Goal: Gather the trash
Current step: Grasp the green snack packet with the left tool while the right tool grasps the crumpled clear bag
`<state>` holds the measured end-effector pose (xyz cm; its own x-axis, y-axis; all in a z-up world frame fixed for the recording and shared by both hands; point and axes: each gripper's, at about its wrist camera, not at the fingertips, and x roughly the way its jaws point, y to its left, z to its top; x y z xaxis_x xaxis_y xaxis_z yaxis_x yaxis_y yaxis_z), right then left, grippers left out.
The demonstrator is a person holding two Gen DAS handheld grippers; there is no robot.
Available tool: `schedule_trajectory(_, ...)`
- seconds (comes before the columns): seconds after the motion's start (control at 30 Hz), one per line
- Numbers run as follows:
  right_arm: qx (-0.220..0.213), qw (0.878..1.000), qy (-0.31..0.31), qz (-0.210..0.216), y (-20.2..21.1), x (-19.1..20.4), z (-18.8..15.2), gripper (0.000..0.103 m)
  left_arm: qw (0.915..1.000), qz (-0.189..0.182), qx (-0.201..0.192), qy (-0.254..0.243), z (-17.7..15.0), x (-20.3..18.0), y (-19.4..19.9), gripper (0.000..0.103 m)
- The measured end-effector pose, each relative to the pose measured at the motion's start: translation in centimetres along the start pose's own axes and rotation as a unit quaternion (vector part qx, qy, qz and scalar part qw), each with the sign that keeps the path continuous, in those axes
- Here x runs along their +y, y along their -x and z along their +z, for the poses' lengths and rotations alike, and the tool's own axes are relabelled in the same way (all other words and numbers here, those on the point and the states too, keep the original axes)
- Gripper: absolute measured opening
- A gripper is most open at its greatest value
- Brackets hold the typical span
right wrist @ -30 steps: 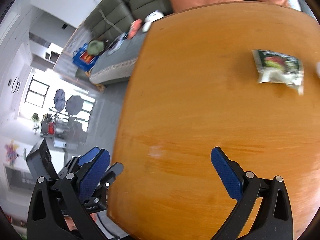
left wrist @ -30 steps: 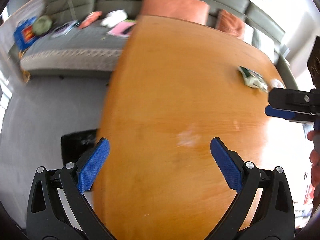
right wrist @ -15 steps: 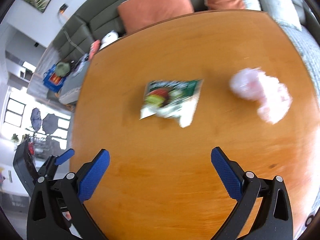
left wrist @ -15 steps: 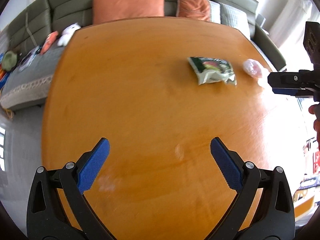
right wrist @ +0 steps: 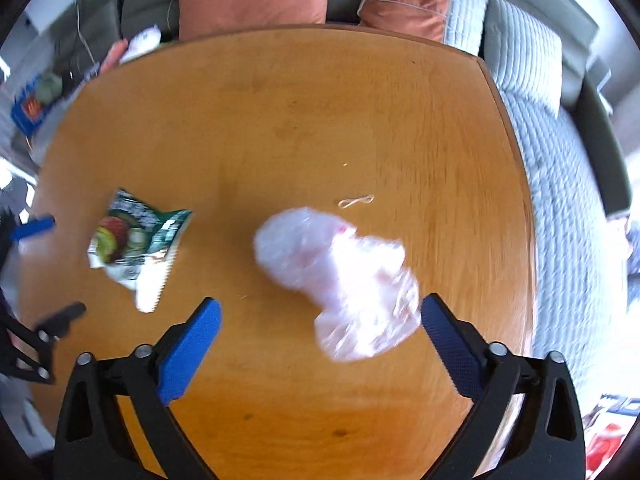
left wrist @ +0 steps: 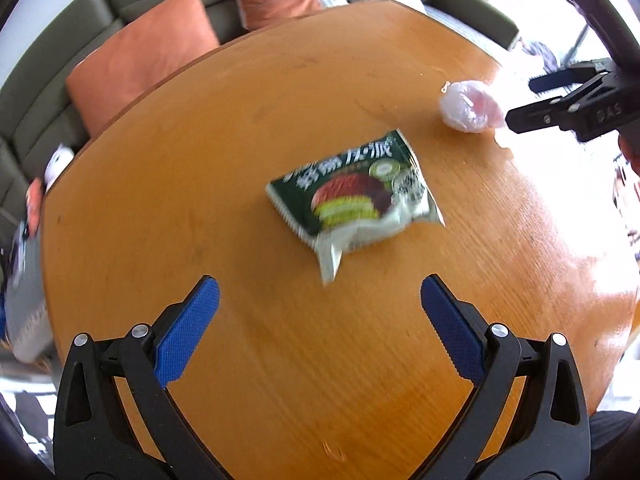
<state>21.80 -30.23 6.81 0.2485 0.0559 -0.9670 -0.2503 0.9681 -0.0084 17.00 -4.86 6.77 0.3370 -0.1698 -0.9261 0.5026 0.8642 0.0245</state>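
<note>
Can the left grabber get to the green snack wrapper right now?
Probably yes. The left gripper is open, and the green snack wrapper lies flat on the wooden table just ahead of its fingers, with nothing between them.

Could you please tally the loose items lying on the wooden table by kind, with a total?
Snack wrapper: 1
Crumpled plastic bag: 1
Rubber band: 1
Total: 3
</note>
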Motion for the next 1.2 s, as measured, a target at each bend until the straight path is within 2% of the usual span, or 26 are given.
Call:
schedule_trajectory(0.13,0.009,1.0,0.01,-0.005,-1.7,0.2,0.9,0.09,0.9997,-0.009,0.007,-0.022,1.8,0.1,-1.4,0.097)
schedule_trajectory(0.27,0.017,1.0,0.003,-0.008,-3.3,-0.3,1.4,0.071,0.9978,-0.016,0.016,-0.062,3.2,-0.6,-2.9,0.097)
schedule_trajectory(0.4,0.019,1.0,-0.013,0.005,-3.8,-0.5,1.8,0.063,0.9937,-0.033,0.024,-0.104,4.4,-1.4,-4.1,0.097)
schedule_trajectory(0.57,0.008,0.999,-0.044,0.024,-3.3,-1.3,1.0,0.056,0.9897,-0.04,0.039,-0.132,5.7,-2.0,-5.6,0.097)
schedule_trajectory(0.73,0.002,0.996,-0.072,0.043,-2.6,-1.6,0.4,0.055,0.9927,-0.049,0.056,-0.095,6.2,-2.1,-6.9,0.096)
schedule_trajectory(1.0,-0.009,0.994,-0.084,0.074,-1.0,0.1,-1.0,0.052,0.9983,-0.048,0.034,-0.005,4.2,-0.9,-5.1,0.067)
schedule_trajectory(1.2,-0.018,0.994,-0.061,0.088,1.2,3.1,-2.2,0.052,0.9978,-0.056,0.013,0.033,0.2,-0.9,-2.5,0.066)
